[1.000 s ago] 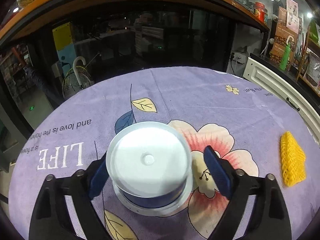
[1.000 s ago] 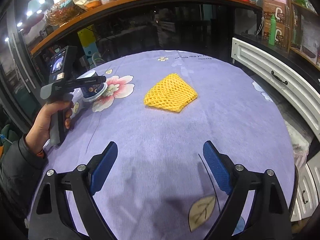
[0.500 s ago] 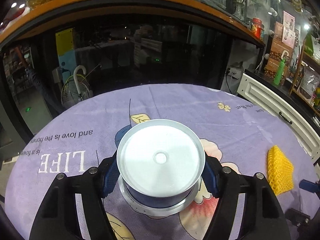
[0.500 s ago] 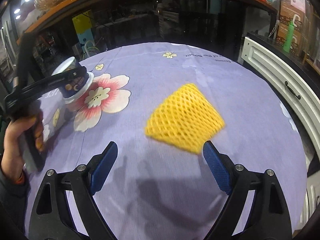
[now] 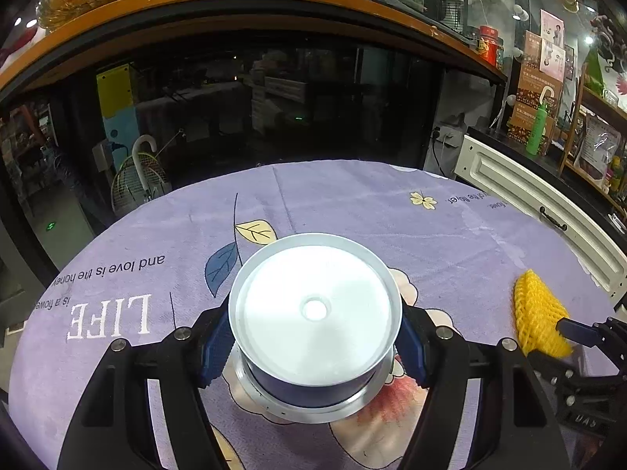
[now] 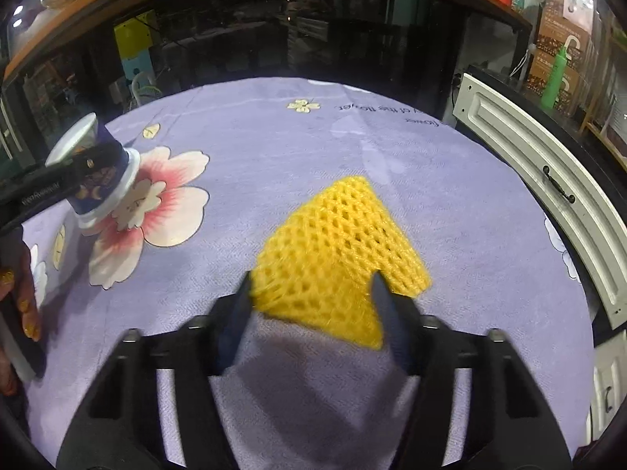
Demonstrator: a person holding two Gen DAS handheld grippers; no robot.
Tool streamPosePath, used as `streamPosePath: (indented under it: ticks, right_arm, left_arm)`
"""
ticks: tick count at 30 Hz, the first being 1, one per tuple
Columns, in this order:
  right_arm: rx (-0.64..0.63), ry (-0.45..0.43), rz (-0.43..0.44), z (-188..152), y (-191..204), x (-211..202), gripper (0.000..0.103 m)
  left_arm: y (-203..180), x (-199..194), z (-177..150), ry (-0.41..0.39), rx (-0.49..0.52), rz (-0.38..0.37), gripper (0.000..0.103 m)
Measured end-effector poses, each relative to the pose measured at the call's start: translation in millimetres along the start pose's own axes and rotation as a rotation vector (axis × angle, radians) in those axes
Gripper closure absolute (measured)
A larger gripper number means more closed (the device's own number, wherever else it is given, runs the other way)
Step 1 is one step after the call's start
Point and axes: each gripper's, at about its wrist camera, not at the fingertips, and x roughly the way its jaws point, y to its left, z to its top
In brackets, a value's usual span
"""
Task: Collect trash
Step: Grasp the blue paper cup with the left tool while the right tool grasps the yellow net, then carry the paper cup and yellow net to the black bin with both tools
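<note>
An upturned blue cup [image 5: 313,325] with a white base stands on the purple flowered tablecloth [image 5: 352,203]. My left gripper [image 5: 313,348] is shut on the cup, its blue pads pressing both sides. The cup also shows at the left of the right wrist view [image 6: 98,176]. A yellow foam net [image 6: 337,250] lies on the cloth. My right gripper [image 6: 311,305] has closed in on the net's near edge, with a pad touching each side. The net shows at the right of the left wrist view [image 5: 537,321].
A white cabinet front [image 6: 548,180] with a dark handle runs along the table's right side. A dark glass counter [image 5: 254,109] under an orange shelf stands behind the table. The person's hand [image 6: 19,301] is at the left edge.
My left gripper closed on the cup and lifted its view slightly. My right gripper moved forward to the yellow net and closed its fingers on it.
</note>
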Motion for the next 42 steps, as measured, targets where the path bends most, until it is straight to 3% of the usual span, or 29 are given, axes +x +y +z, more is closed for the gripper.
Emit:
streamPosePath:
  ticks: [2,5,17,26,30,42]
  right_arm:
    - [0.025,-0.013,0.014,0.4,-6.9,-4.9,0.069]
    - [0.062,-0.036,0.03,-1.9,-17.0,-14.3,0.076]
    - [0.156,-0.126,0.101,-32.3,-58.8,-80.9,0.077]
    - [0.169,-0.192,0.084,-77.2,-93.0,-147.3,0.077]
    - [0.22,-0.212,0.07,-105.2,-115.0,-172.2,0.077]
    - [0.355,-0.251,-0.021,-189.3,-172.4,-228.4,0.077]
  left_arm:
    - [-1.0,0.2,-1.1,0.001,0.004,0.0,0.034]
    - [-3.9,-1.3,-2.0,-0.002,0.014,-0.003,0.034]
    - [-24.5,-16.1,-4.4,-0.033,0.074,-0.024,0.034]
    - [-63.8,-44.6,-12.1,-0.082,0.178,-0.064,0.034]
    - [-93.6,-65.1,-22.3,-0.09,0.239,-0.112,0.034]
    - [-201.9,-142.6,-75.9,-0.085,0.363,-0.363,0.034]
